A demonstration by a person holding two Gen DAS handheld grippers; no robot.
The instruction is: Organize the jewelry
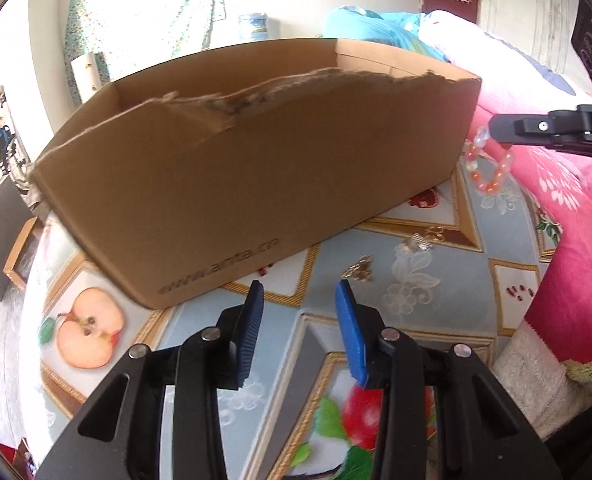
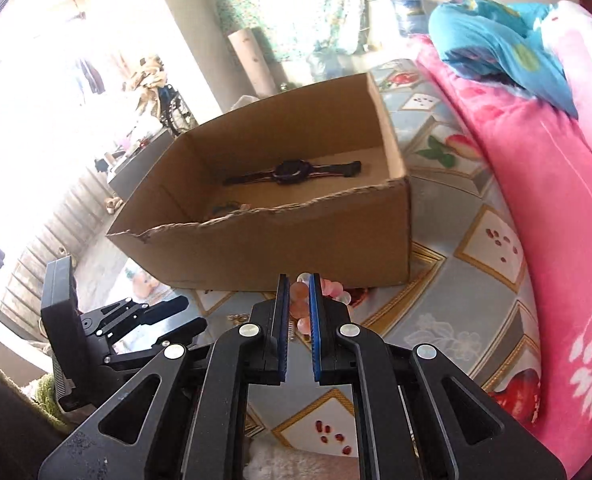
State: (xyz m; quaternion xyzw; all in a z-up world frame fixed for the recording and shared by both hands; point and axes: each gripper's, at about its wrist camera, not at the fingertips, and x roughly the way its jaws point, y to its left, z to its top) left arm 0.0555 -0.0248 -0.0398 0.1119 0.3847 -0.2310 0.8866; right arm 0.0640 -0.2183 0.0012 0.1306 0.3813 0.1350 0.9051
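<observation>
Beaded bracelet (image 1: pixel 492 168) pinched between narrow jaws of right gripper (image 2: pixel 298 280), dangling just beside cardboard box (image 2: pixel 280 248). Watch (image 2: pixel 292 170) already inside. Small gold pieces (image 1: pixel 360 270) loose on patterned cloth (image 1: pixel 436 280) ahead of left gripper (image 1: pixel 299 286), half-open, empty. Risk judged: beads slipping free, or snagging torn box rim.

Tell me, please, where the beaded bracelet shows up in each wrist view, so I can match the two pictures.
Left wrist view: beaded bracelet hangs at the right edge from the right tool.
Right wrist view: bracelet sits bottom centre, pinched between the tool's blue pads.
Shared landmark: the cardboard box, just beyond it.
</observation>
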